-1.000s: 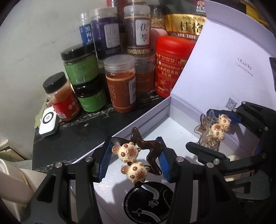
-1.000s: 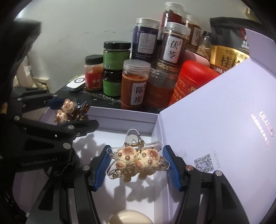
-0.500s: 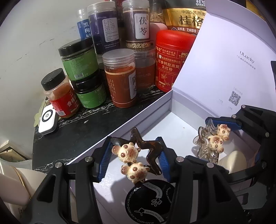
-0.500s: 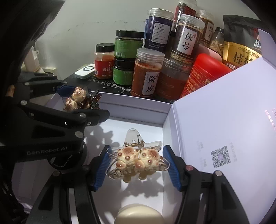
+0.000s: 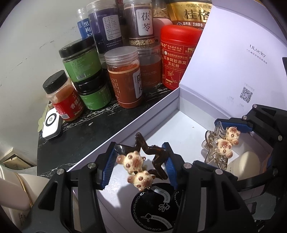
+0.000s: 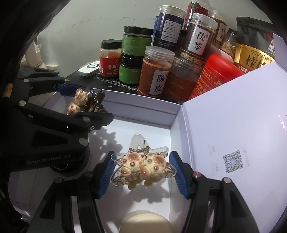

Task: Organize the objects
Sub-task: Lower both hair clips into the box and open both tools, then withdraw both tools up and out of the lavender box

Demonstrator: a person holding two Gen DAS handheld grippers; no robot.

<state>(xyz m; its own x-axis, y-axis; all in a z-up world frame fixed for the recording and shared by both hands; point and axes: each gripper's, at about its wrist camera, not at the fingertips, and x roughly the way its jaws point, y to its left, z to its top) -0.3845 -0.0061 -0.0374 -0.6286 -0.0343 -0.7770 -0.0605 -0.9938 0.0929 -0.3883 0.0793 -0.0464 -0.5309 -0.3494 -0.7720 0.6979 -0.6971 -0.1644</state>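
Note:
My left gripper (image 5: 139, 167) is shut on a brown star-shaped hair clip (image 5: 154, 154) with two cream bear charms, held over the near left part of an open white box (image 5: 157, 105). My right gripper (image 6: 142, 170) is shut on a clear star-shaped hair clip (image 6: 141, 164) with two cream bears, held over the box floor (image 6: 143, 129) near the raised lid (image 6: 233, 125). Each gripper shows in the other's view: the right gripper with the clear clip (image 5: 224, 145), the left gripper with the brown clip (image 6: 84, 102).
A black round tin (image 5: 154, 206) and a cream oval case (image 5: 245, 164) lie in the box. Several jars (image 5: 125, 77), a red canister (image 5: 177, 55) and a food bag (image 5: 190, 14) crowd the dark counter behind. A white remote (image 5: 51, 125) lies at left.
Both grippers, each still holding its clip, have moved lower and deeper into the box; the jars and lid sit higher in both views.

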